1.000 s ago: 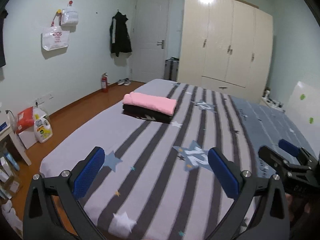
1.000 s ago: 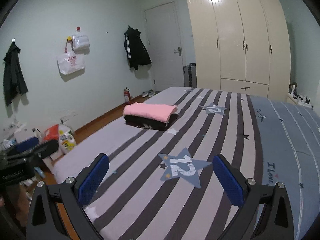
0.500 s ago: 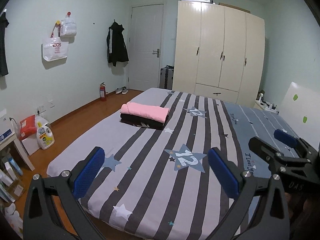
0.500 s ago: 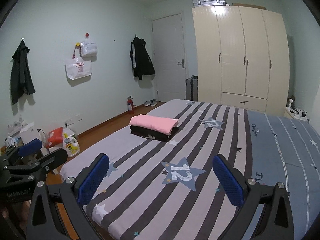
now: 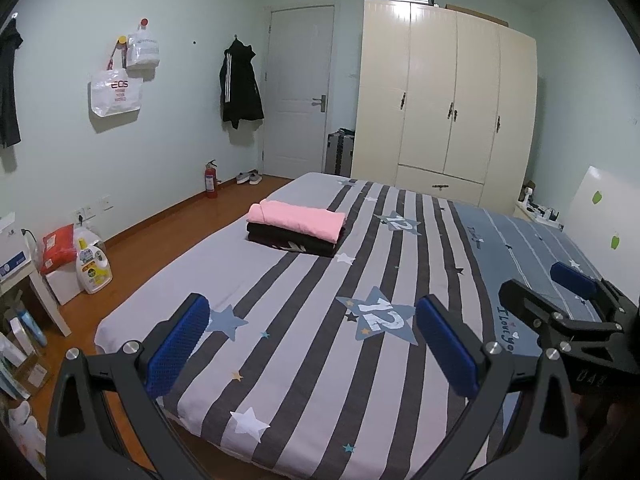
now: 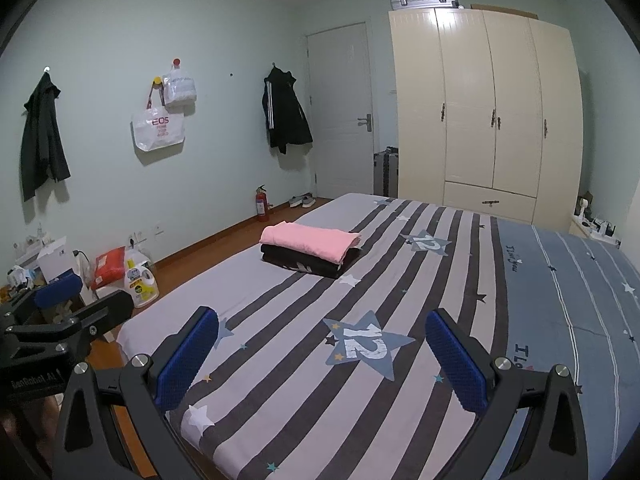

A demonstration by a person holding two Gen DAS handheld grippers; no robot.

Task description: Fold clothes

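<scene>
We hold both the left gripper (image 5: 314,344) and right gripper (image 6: 328,354) with jaws wide apart, empty, above the bed (image 5: 304,360); a folded pink garment (image 5: 298,220) tops a black one (image 5: 280,240).

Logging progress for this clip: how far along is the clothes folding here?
Looks finished or nearly so. Done: a folded pink garment lies stacked on a folded black garment on the striped bedsheet. In hand: nothing; left gripper and right gripper are both open and empty. Left: no unfolded clothes visible on the bed.
</scene>
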